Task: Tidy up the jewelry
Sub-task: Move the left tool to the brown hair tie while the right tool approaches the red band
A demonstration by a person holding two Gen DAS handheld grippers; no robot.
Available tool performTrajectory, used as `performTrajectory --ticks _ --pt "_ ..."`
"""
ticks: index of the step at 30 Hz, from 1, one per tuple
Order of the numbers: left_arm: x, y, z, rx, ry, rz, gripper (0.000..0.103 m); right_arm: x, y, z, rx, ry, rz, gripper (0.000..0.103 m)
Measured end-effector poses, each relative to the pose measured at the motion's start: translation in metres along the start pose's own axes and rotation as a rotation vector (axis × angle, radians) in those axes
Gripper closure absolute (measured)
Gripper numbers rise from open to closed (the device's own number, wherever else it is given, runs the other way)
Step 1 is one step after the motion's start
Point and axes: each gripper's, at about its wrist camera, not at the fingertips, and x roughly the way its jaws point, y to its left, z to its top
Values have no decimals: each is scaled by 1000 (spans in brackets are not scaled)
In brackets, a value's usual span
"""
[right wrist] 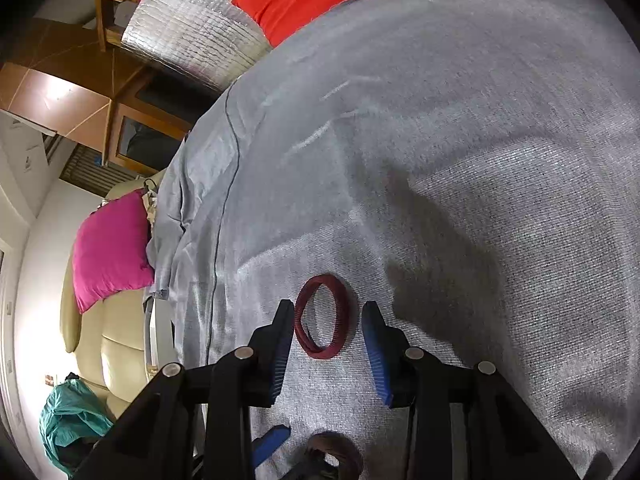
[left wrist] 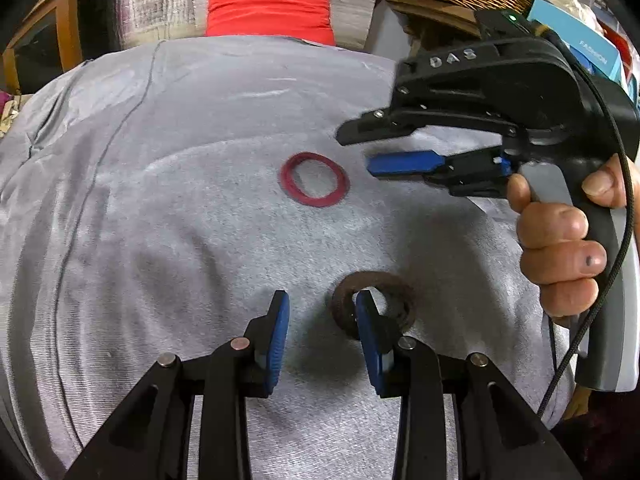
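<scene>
I have both grippers over the grey cloth [left wrist: 160, 200], and two bangles lie flat on it, well apart from each other.

My left gripper [left wrist: 322, 340] is spread wide with nothing gripped. The brown bangle [left wrist: 344, 292] lies near, at its right finger [left wrist: 368, 336]: that blue pad stands over the ring's hole, with the ring's left side between the two pads. I cannot tell whether the pad touches the cloth or the ring. The left finger [left wrist: 278, 340] stands on bare cloth, apart from the ring.

The red bangle [left wrist: 314, 179] lies farther out, near the middle of the cloth. In the left view my right gripper [left wrist: 356, 150] comes in from the right, held in the hand [left wrist: 560, 240], its tips just beside the red ring's right edge. Its jaws are parted and hold nothing.

From the right wrist, the red bangle [right wrist: 322, 316] sits between the two wide-open pads, closer to the left finger [right wrist: 282, 344], though I cannot tell if they touch; the right finger [right wrist: 376, 348] is apart from it. The brown bangle [right wrist: 340, 452] shows at the bottom edge, partly hidden.

A red cushion [left wrist: 270, 8] lies at the far edge of the cloth
</scene>
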Motion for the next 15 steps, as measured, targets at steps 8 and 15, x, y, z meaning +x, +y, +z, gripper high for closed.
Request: performTrajectory --ticks 8,15 --pt "-5 11 9 -49 -19 -103 54 -11 -7 0 5 -17 -15 64" --pt "10 -7 10 -1 11 -114 44 -19 -13 2 15 -25 -4 64"
